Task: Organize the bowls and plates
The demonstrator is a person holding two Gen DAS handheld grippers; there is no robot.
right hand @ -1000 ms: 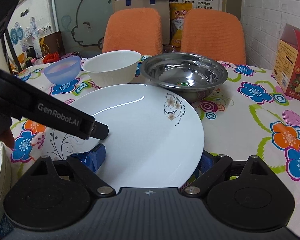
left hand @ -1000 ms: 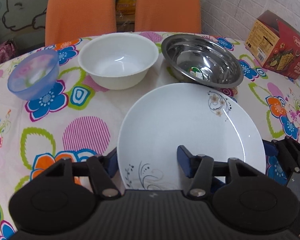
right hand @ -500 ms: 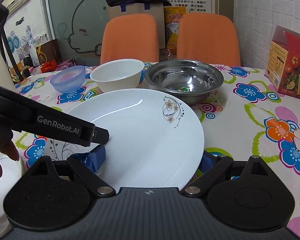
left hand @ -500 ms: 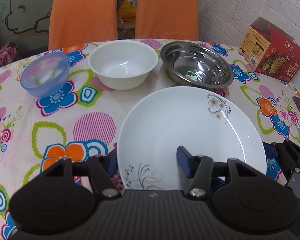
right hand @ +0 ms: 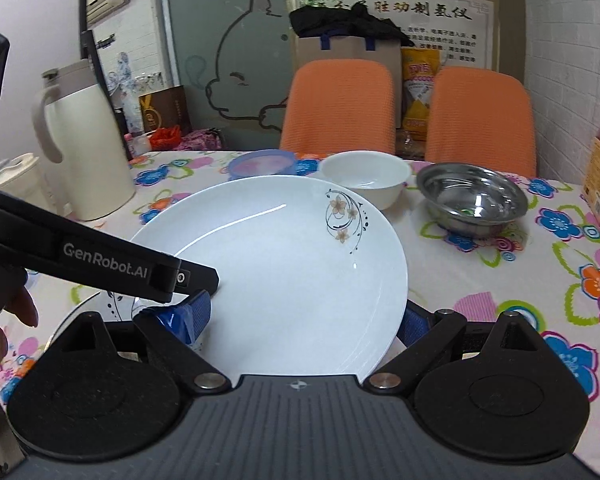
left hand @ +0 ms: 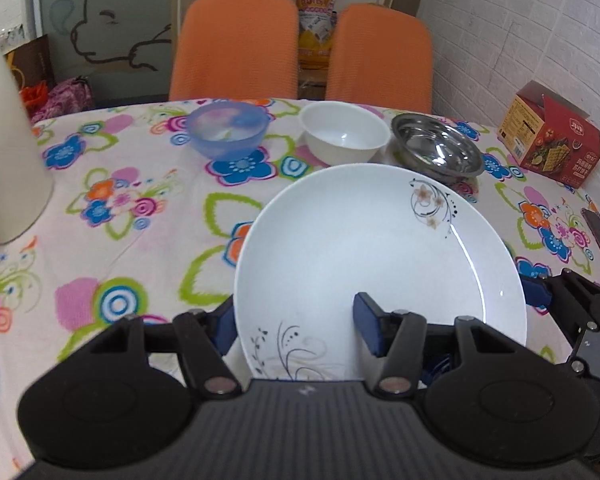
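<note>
White plate raised clear of the tabletop, gripped at opposite rims: left gripper jaws and right gripper jaws both clamped on it. Shared grip likely for steadiness. Bowls behind, untouched.

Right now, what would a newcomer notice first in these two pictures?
A large white plate with flower prints fills the foreground, gripped at its near rim by the left gripper and the right gripper. Behind stand a blue bowl, white bowl and steel bowl.
</note>
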